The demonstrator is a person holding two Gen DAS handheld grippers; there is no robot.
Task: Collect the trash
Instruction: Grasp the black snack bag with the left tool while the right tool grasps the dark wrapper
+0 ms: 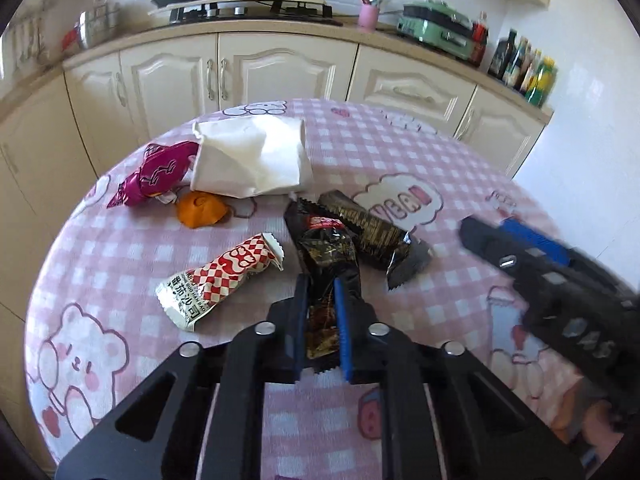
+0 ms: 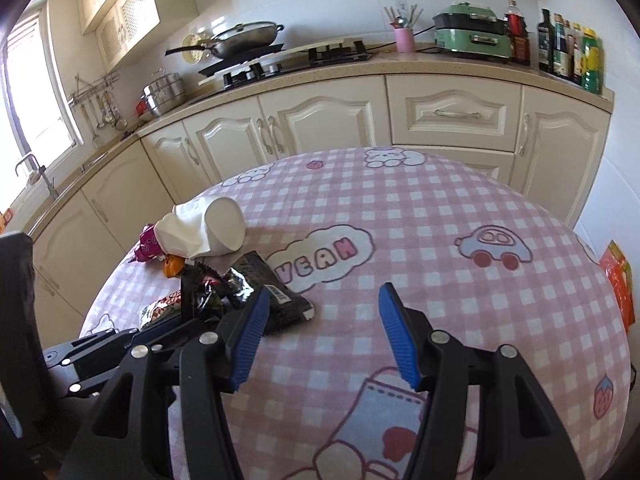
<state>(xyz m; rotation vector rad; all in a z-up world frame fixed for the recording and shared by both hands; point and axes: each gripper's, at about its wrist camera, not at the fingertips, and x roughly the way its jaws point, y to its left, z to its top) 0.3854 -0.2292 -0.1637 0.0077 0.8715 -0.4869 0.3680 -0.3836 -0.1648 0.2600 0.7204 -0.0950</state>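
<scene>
Home kitchen (gas stove, cream cabinets).

Ahead of the open right gripper, the tablecloth carried a cloud printed "YEAH". Left of the left gripper, the red-checked wrapper bore Chinese characters, seemingly "番茄沙司". Other print was unreadable.

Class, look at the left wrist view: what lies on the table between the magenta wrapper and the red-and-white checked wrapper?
In the left wrist view, an orange peel lies between the magenta wrapper and the red-and-white checked wrapper; otherwise only pink checked tablecloth.
</scene>
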